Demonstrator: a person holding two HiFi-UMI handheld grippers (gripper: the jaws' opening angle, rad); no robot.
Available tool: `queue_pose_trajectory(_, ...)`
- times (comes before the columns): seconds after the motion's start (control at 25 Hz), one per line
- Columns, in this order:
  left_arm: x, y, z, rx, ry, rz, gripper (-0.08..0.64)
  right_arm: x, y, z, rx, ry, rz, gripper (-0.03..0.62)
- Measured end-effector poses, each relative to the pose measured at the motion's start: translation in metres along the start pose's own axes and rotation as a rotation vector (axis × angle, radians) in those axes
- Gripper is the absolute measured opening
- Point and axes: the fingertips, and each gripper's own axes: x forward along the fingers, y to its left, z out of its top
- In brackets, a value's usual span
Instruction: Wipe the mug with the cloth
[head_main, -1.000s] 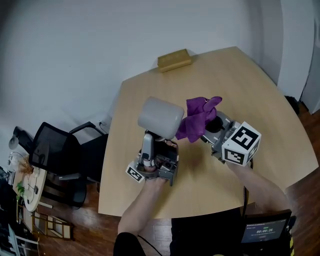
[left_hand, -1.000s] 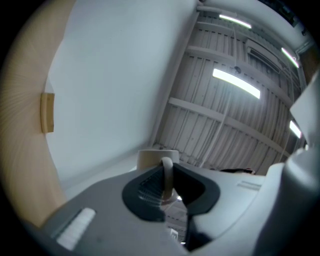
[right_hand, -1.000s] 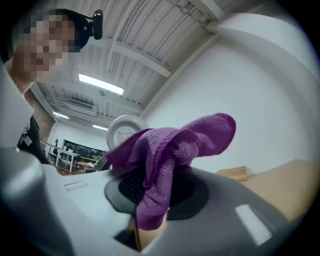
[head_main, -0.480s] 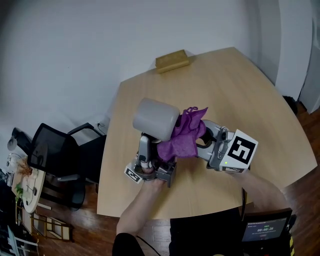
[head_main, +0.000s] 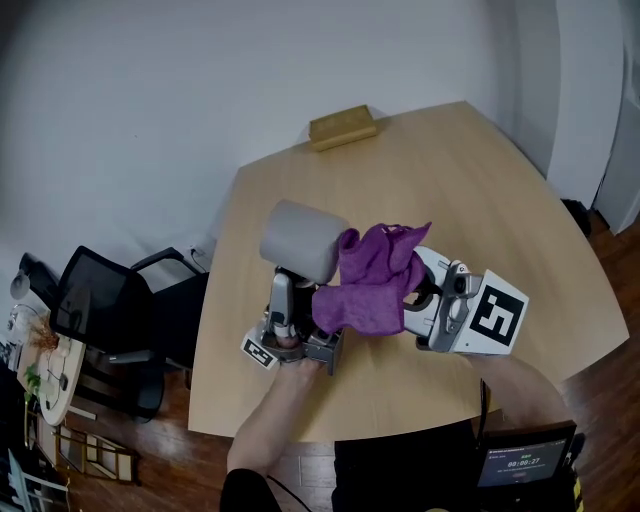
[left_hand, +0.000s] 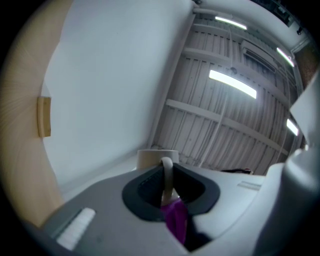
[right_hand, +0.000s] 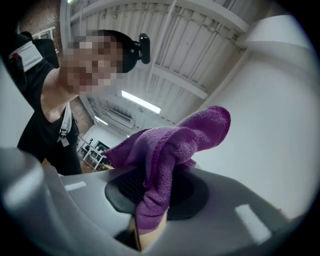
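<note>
In the head view my left gripper (head_main: 299, 300) points upward and holds a grey mug (head_main: 298, 238) above the table, shut on its handle. The handle (left_hand: 167, 172) stands thin and upright between the jaws in the left gripper view, with the mug body (left_hand: 156, 158) behind it. My right gripper (head_main: 408, 290) is shut on a purple cloth (head_main: 372, 285), which bunches against the mug's right side. In the right gripper view the cloth (right_hand: 170, 150) spills out over the right gripper (right_hand: 150, 202). A corner of the cloth (left_hand: 175, 222) shows below the handle.
The round wooden table (head_main: 480, 190) lies under both grippers. A tan block (head_main: 342, 126) rests at its far edge. A black office chair (head_main: 110, 310) stands left of the table, and a small screen (head_main: 525, 462) sits near the person's right side.
My right gripper has carried the cloth left and up, from beside the mug to against its right side. The left gripper and mug have stayed almost still.
</note>
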Motion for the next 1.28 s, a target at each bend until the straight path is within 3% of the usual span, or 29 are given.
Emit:
queue_pose_trajectory(0.12, 0.000, 0.002, -0.011, -0.029, 0.024, -0.002, 0.063, 0.003, 0.006, -0.006, 0.015, 0.020, 0.008, 0.081)
queue_pose_trajectory(0.32, 0.003, -0.002, -0.012, -0.035, 0.050, -0.025, 0.063, -0.002, -0.019, -0.020, 0.039, 0.057, -0.056, 0.083)
queue_pose_trajectory(0.44, 0.002, -0.002, -0.014, -0.037, 0.062, -0.028, 0.063, -0.010, -0.041, -0.035, 0.056, 0.093, -0.136, 0.083)
queue_pose_trajectory(0.56, 0.002, -0.003, -0.012, -0.025, 0.060, -0.035, 0.063, -0.024, -0.070, -0.060, 0.145, 0.171, -0.271, 0.083)
queue_pose_trajectory(0.64, 0.002, -0.005, -0.008, -0.012, 0.054, -0.044, 0.061, -0.031, -0.080, -0.066, 0.183, 0.179, -0.315, 0.081)
queue_pose_trajectory(0.72, 0.000, -0.007, -0.002, 0.000, 0.041, -0.045, 0.061, -0.028, -0.071, -0.049, 0.152, 0.114, -0.263, 0.081)
queue_pose_trajectory(0.84, -0.001, -0.005, -0.002, 0.003, 0.036, -0.035, 0.061, -0.011, -0.026, -0.006, 0.027, 0.006, -0.087, 0.081)
queue_pose_trajectory(0.96, 0.000, -0.002, -0.011, -0.015, 0.062, -0.029, 0.061, -0.001, -0.001, 0.000, -0.002, 0.009, -0.009, 0.081)
queue_pose_trajectory(1.12, 0.003, -0.005, -0.016, -0.032, 0.105, -0.051, 0.058, -0.010, -0.032, -0.010, 0.009, 0.017, -0.093, 0.081)
queue_pose_trajectory(1.28, 0.001, -0.006, -0.031, -0.030, 0.150, -0.046, 0.029, -0.026, -0.067, -0.037, 0.143, 0.068, -0.225, 0.081)
